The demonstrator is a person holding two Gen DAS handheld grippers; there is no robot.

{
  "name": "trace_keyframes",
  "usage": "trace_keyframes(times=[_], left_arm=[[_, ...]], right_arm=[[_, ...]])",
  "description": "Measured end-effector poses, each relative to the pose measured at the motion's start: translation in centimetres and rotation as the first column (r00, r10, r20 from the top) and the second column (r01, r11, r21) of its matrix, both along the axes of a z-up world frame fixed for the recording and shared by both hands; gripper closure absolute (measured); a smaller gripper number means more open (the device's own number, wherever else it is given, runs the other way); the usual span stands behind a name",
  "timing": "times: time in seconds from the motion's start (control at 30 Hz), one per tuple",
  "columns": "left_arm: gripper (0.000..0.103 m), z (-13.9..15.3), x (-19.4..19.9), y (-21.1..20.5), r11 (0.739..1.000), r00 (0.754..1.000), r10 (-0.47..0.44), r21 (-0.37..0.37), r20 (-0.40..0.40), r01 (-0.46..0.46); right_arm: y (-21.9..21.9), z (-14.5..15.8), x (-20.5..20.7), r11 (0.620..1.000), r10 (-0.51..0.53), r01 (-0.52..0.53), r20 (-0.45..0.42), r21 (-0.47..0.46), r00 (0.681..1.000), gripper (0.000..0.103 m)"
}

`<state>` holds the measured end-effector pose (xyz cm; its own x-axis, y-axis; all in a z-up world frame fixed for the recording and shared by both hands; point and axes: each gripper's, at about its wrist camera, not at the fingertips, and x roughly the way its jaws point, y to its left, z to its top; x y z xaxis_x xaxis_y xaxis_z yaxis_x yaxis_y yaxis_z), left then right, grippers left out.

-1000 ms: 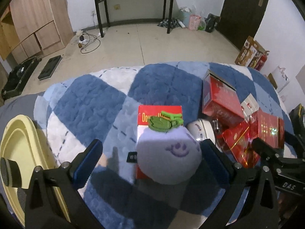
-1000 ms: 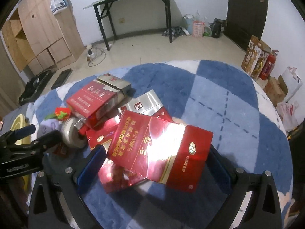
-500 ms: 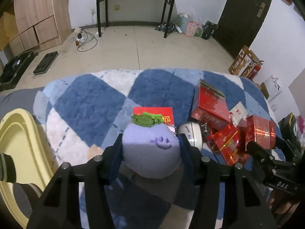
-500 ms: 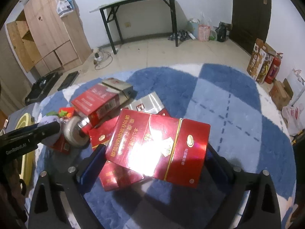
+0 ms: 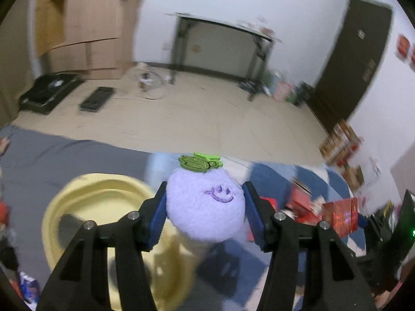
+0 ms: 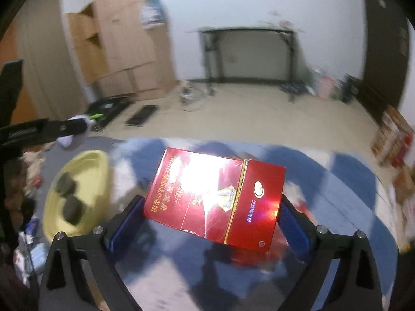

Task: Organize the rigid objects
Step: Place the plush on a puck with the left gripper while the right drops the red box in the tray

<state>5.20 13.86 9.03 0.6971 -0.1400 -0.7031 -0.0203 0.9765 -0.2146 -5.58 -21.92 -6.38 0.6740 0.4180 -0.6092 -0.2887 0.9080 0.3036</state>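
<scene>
Red carton (image 6: 215, 197) sits clamped between the blue pads of our right gripper (image 6: 211, 216), held above the blue and white checkered blanket (image 6: 345, 181), where one second ago it was lying on the pile of red boxes. In our left gripper (image 5: 205, 216) the jaws have closed on the purple plush toy (image 5: 205, 204), which a second ago stood free between wide pads on a red box; now it is lifted and squeezed. Below and to the left of this gripper we see the yellow tray (image 5: 85, 194), so we judge that both things are on the way there. The tray already holds two dark pieces (image 6: 68, 195). On the carton we can read yellow Chinese characters along the left edge and a small oval emblem, but the glare hides the brand. The toy carries a stitched smile and a green leaf (image 5: 199, 161) on top.
</scene>
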Motion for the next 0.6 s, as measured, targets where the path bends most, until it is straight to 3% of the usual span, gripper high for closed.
trace_keyframes(times=[0.13,0.3,0.4,0.6], left_arm=[[0.046,0.0,-1.9,6.9,0.993,0.994,0.113,0.018,0.000,-0.113],[0.046,-3.3,-3.6,13.8,0.971,0.970,0.238,0.003,-0.048,-0.238],[0.046,-6.3,-3.6,15.9,0.962,0.958,0.268,-0.032,-0.098,-0.272],[0.046,-11.2,-2.6,17.0,0.962,0.947,0.261,-0.033,-0.188,-0.272]], right_arm=[[5.5,2.7,0.6,0.991,0.134,-0.134,0.037,0.011,0.990,0.005],[13.8,3.6,2.0,0.955,0.295,-0.295,0.009,0.007,0.955,0.005],[18.0,2.3,2.9,0.931,0.364,-0.364,-0.033,-0.001,0.931,0.005],[24.3,-1.6,5.0,0.884,0.456,-0.466,-0.147,-0.040,0.878,0.005]])
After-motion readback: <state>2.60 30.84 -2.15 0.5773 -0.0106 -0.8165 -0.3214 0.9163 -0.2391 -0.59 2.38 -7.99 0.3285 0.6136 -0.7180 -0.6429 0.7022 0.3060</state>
